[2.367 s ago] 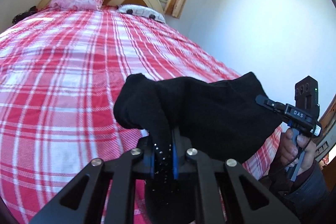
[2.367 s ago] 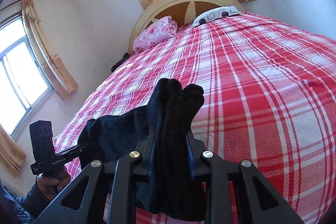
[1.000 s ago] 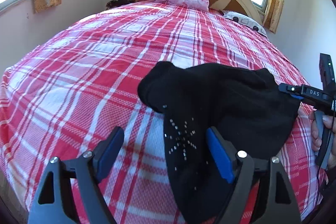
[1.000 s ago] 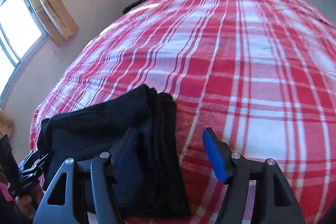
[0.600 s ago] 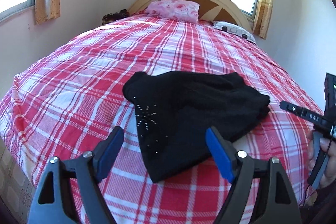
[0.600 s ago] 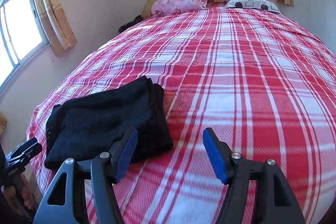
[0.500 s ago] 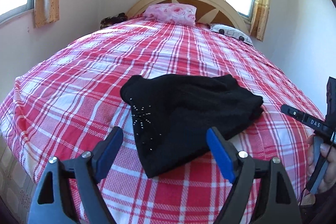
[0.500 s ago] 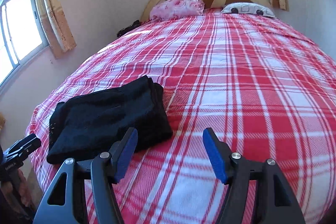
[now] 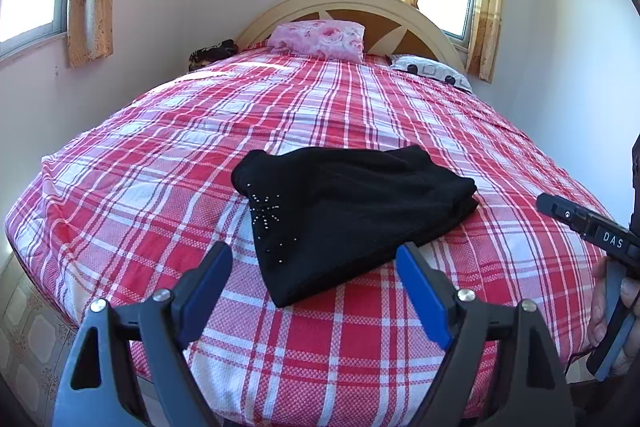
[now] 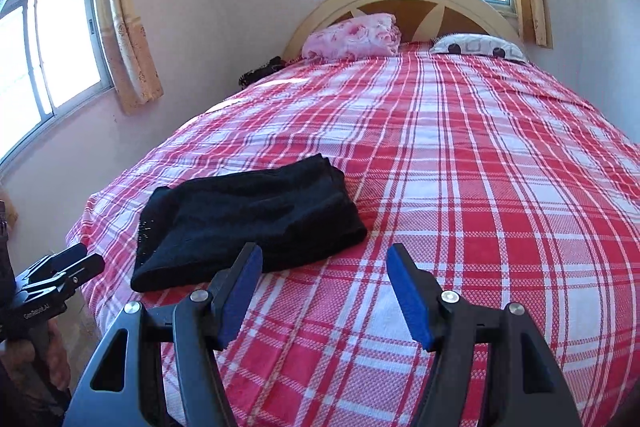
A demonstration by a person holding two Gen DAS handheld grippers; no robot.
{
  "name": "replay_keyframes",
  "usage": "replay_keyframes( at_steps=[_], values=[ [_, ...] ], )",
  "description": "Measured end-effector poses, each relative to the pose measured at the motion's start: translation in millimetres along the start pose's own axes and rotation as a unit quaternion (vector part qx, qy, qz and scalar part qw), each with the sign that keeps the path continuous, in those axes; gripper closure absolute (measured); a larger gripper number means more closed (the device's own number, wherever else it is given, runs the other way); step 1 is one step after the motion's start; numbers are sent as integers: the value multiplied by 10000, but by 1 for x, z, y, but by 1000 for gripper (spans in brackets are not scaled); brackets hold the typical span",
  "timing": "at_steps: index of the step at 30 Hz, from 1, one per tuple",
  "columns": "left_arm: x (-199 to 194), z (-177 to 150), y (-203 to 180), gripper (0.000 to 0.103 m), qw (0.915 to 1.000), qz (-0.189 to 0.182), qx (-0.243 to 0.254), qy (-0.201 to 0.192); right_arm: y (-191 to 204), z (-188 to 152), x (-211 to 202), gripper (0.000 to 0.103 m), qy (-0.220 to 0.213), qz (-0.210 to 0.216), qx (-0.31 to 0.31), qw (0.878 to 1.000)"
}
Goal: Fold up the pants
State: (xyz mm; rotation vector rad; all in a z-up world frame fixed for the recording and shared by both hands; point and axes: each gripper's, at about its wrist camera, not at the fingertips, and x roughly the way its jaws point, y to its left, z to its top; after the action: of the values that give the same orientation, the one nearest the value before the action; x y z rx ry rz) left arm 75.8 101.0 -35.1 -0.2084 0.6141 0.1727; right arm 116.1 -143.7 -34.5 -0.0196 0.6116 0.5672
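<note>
While the folded black pants (image 9: 352, 211) lie flat on the red plaid bedspread (image 9: 168, 155) near the foot of the bed, both tongs hang above the near edge, clear of the cloth. The left gripper (image 9: 314, 287) stands wide with nothing between its blue pads (image 9: 420, 295) (its jaws have just been opening further), and the right gripper (image 10: 324, 291) is likewise released and empty. A pink pillow (image 10: 352, 37) rests against the headboard (image 9: 360, 1).

Folded black pants (image 9: 352, 211) lie on plaid bedspread (image 9: 360, 107).
</note>
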Motion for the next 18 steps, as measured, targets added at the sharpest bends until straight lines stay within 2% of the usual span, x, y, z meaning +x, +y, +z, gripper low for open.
replay_keyframes(
  at_steps=[3, 11, 18],
  values=[
    [-8, 0, 1, 7, 9999, -45, -47, -107, 11, -2, -10, 37, -102, -33, -121, 9999],
    [-19, 0, -6, 7, 9996, -155, 13, -221, 32, -12, -31, 37, -241, -109, -384, 9989],
    [-21, 0, -8, 5, 9995, -183, 39, -260, 37, -17, -40, 36, -269, -128, -376, 9988]
  ],
)
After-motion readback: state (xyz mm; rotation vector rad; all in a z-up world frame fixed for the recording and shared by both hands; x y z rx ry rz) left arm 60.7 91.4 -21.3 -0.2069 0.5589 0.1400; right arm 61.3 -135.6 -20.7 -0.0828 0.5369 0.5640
